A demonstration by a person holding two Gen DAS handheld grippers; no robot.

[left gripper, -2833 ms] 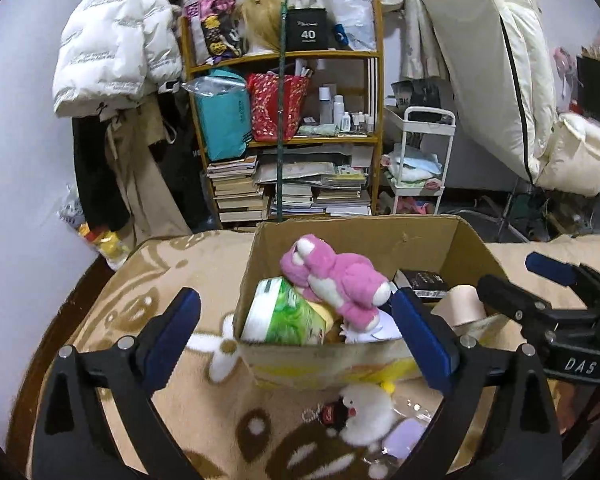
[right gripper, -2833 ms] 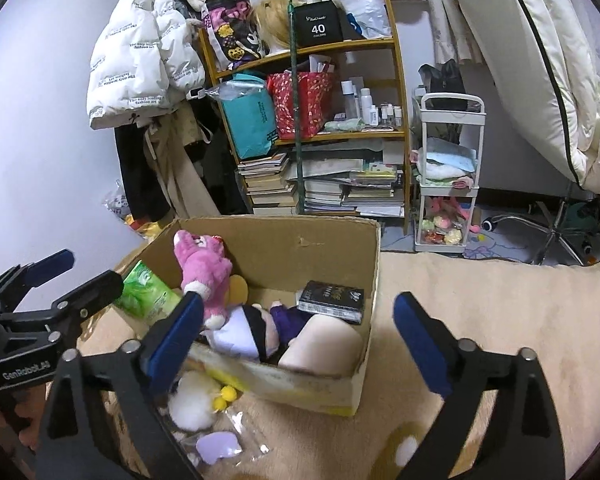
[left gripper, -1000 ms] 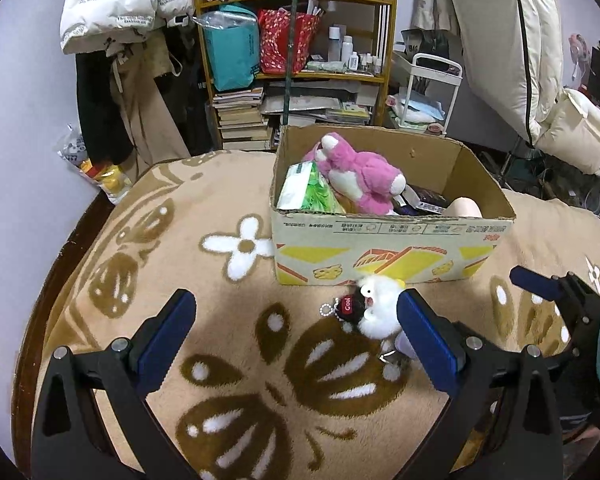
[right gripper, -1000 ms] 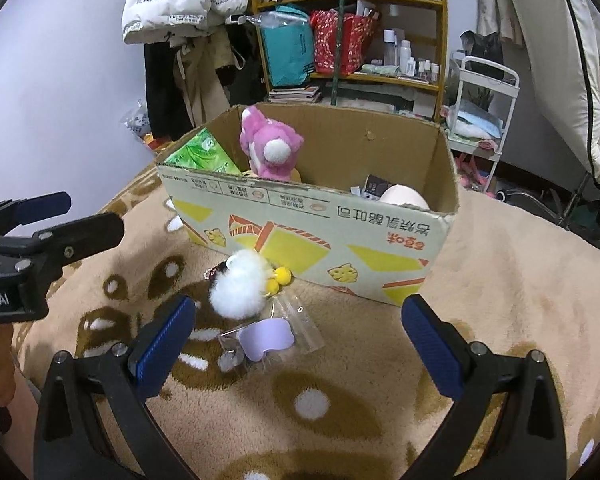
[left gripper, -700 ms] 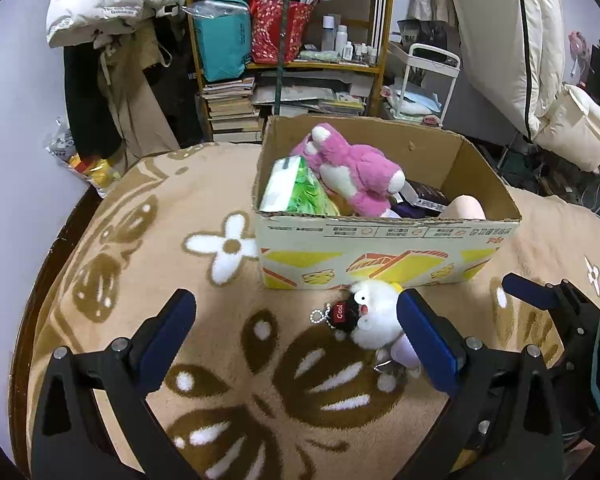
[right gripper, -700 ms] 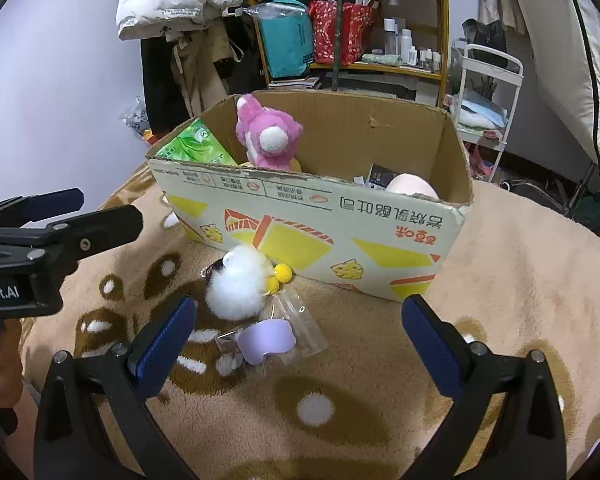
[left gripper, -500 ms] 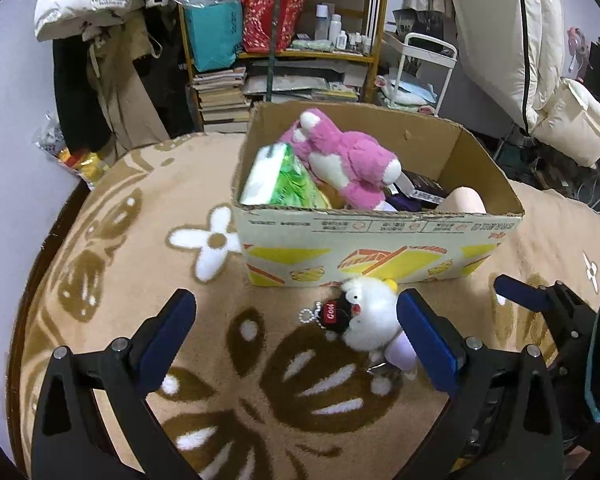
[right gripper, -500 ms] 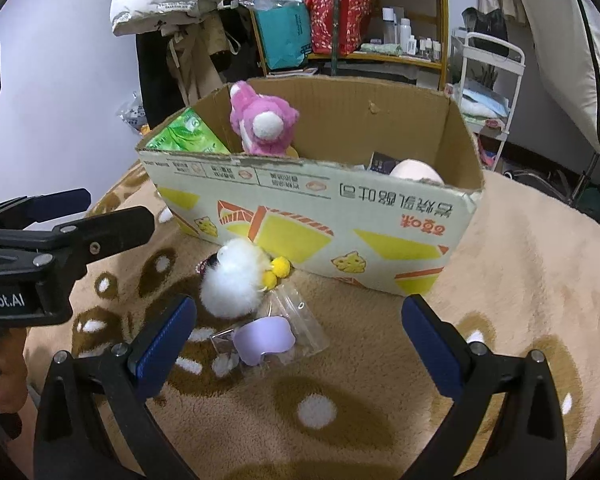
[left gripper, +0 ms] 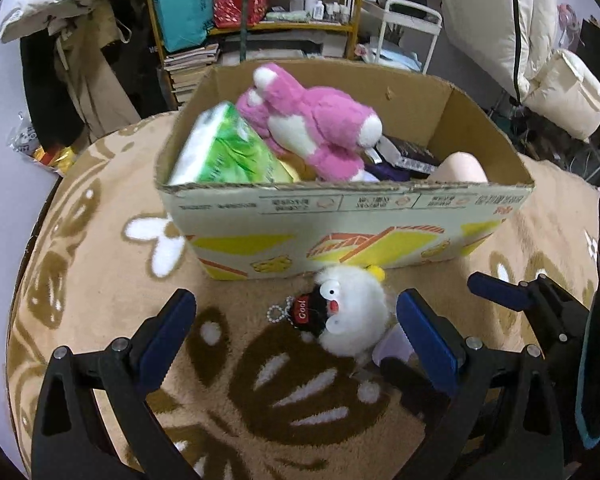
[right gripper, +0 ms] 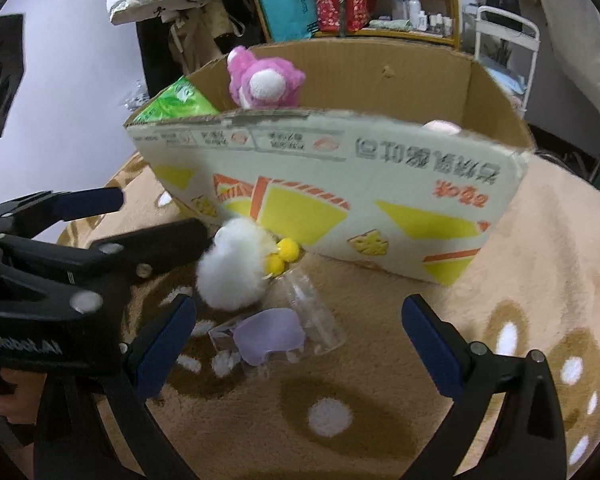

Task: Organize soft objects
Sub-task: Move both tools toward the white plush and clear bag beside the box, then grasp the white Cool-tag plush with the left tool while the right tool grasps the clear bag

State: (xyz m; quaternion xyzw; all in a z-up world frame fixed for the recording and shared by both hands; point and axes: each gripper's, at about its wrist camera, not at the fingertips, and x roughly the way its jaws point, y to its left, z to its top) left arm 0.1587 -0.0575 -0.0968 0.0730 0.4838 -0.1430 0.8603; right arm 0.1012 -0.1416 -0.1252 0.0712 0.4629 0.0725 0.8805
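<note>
Here a cardboard box (left gripper: 340,216) is seen standing on a beige rug (left gripper: 100,280) patterned with brown and white shapes. Inside the box, a pink plush toy (left gripper: 320,128) is propped against a green-printed pack (left gripper: 228,152), and a dark book (left gripper: 410,156) and a pale rounded object (left gripper: 462,168) are seen toward the box's right end. On the rug just in front of the box lies a white fluffy toy (left gripper: 354,316) with a black face, a small "Cool" label and a bead chain — it is close against the box's front wall, though whether it touches cannot be told.

The left gripper (left gripper: 296,334) is held low over the rug with its blue-padded jaws spread wide; the white toy lies between them, nearer the right finger, and is not gripped. In the right wrist view the same white fluffy toy (right gripper: 234,264) is seen from behind, with two yellow pom-poms (right gripper: 280,256) at its side. Just in front of it lies a clear plastic packet (right gripper: 300,320) holding a lilac piece (right gripper: 270,336).

The right gripper (right gripper: 300,344) is likewise held with its jaws spread apart, the packet lying between them — nothing is pinched. The left gripper's black arm is seen at the left edge, reaching to the white toy. Behind the box, a cluttered shelf (left gripper: 260,8) and a white cart (left gripper: 408,28) are visible.
</note>
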